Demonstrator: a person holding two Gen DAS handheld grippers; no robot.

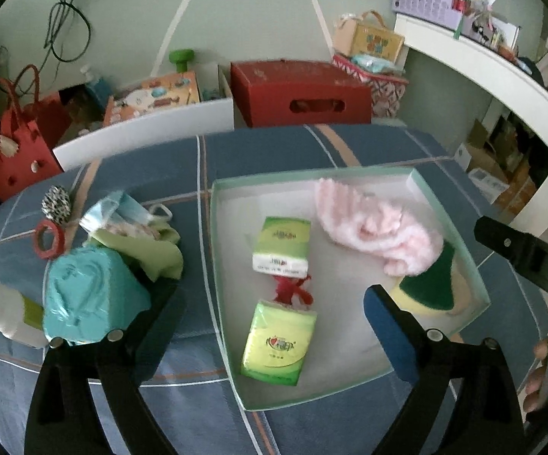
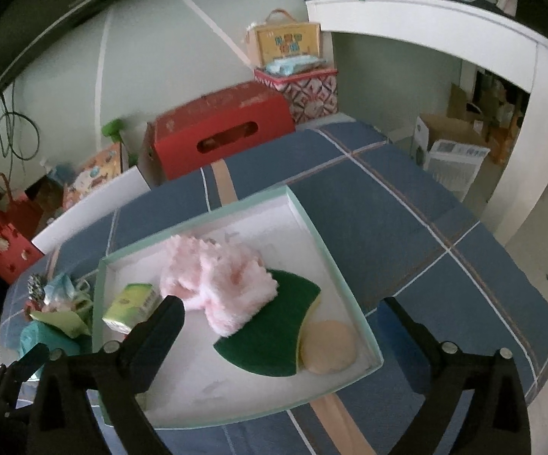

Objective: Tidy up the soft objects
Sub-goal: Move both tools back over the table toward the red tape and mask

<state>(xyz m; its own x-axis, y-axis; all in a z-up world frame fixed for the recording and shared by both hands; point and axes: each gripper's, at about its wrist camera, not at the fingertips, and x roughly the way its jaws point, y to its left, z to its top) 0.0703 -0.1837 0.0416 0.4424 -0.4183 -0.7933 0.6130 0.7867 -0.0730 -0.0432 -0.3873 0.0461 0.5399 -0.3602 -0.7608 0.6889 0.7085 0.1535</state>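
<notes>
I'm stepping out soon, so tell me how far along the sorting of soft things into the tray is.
Partly done. The tray already holds the pink fluffy cloth, the green sponge, a round beige pad and two tissue packs. Nothing is in hand: both the left tongs and the right tongs are open and empty. Left: the pile beside the tray, including the teal pack and face masks.

My left gripper (image 1: 276, 301) and right gripper (image 2: 283, 309) both hung tilted downward, jaws spread wide, nothing gripped between them.
</notes>
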